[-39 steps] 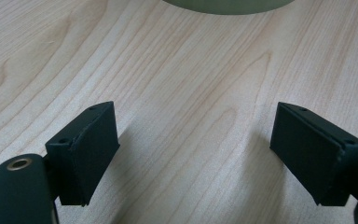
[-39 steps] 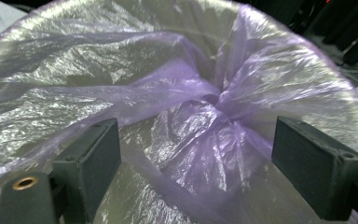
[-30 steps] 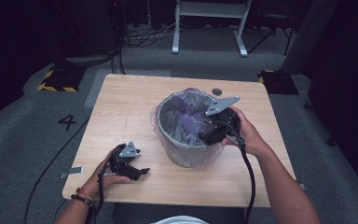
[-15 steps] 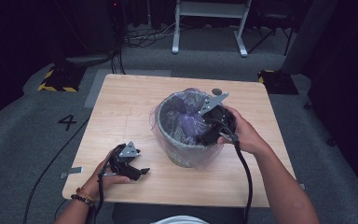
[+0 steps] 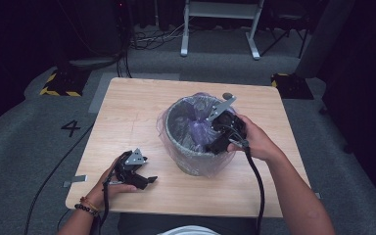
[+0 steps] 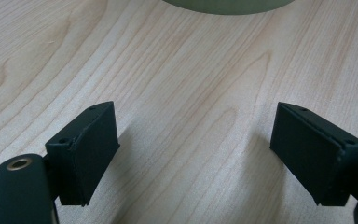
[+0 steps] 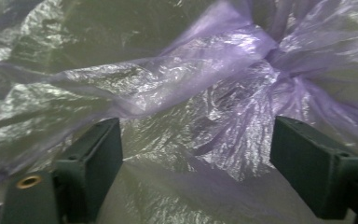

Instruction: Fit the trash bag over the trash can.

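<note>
The bin (image 5: 192, 142) stands near the middle of the table (image 5: 127, 112), a round grey container lined with a thin purple bag (image 5: 196, 129). The bag's upper edge is folded out over the bin's rim, and its slack body hangs bunched inside.

The right claw (image 5: 214, 134) is dipped into the bin from the rim's right side, pointing down and toward the bin's centre. In the right gripper view its jaws stand wide apart with nothing pressed between them. The bag (image 7: 205, 88) lies directly ahead of them and slightly above their level. A gathered, twisted ridge of film runs from the lower left to a knot-like bunch at the upper right. That ridge lies roughly across the line between the two pads, not along it, so a closing grip taken there would have to pinch it lengthwise; a turn of the wrist looks necessary for a clean bite.

The left claw (image 5: 144, 180) rests on the table to the left of the bin and nearer the person, apart from the bin's wall. In the left gripper view its jaws are wide and empty over bare wood (image 6: 182, 84), with the bin's base (image 6: 226, 5) just ahead.

The right hand (image 5: 254, 139) is plainly the nearer one to the bag, and the next move appears to fall to it.
</note>
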### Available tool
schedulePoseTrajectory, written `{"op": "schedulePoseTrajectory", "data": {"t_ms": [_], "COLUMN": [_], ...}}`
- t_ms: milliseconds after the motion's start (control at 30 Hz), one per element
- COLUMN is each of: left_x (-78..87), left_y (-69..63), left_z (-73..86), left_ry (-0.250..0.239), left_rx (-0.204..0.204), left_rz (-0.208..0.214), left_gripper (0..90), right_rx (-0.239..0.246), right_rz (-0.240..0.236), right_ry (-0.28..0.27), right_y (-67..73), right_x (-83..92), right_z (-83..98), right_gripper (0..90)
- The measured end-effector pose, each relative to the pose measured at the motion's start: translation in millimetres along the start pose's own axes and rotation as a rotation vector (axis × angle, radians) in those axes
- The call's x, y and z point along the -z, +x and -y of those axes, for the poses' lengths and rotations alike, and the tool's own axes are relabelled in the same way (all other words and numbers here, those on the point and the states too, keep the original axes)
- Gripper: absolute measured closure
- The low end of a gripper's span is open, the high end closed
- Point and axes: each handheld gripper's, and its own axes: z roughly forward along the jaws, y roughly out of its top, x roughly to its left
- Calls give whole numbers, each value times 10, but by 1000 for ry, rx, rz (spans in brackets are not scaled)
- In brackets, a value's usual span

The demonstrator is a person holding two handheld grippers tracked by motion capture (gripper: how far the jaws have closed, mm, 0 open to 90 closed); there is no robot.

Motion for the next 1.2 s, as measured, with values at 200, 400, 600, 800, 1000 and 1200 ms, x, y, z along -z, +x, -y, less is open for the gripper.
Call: {"op": "schedulePoseTrajectory", "data": {"t_ms": [200,400,600,800,1000,1200], "left_x": [0,0,0,0,0,0], "left_y": [0,0,0,0,0,0], "left_z": [0,0,0,0,0,0], "left_ry": [0,0,0,0,0,0], "left_rx": [0,0,0,0,0,-1], "left_rz": [0,0,0,0,0,0], "left_gripper": [148,148,148,148,148,148], "right_rx": [-5,-13,-11,-4,14,27], "right_rz": [-10,-29,-30,-36,-22,-22], "right_ry": [12,8,-12,-43,-76,-108], "right_y": [-2,-21,-21,-28,-26,-30], "right_x": [-7,-15,-8,-3,11,20], "right_z": [-9,-7,8,27,49,72], "right_gripper": [180,173,173,164,153,152]}}
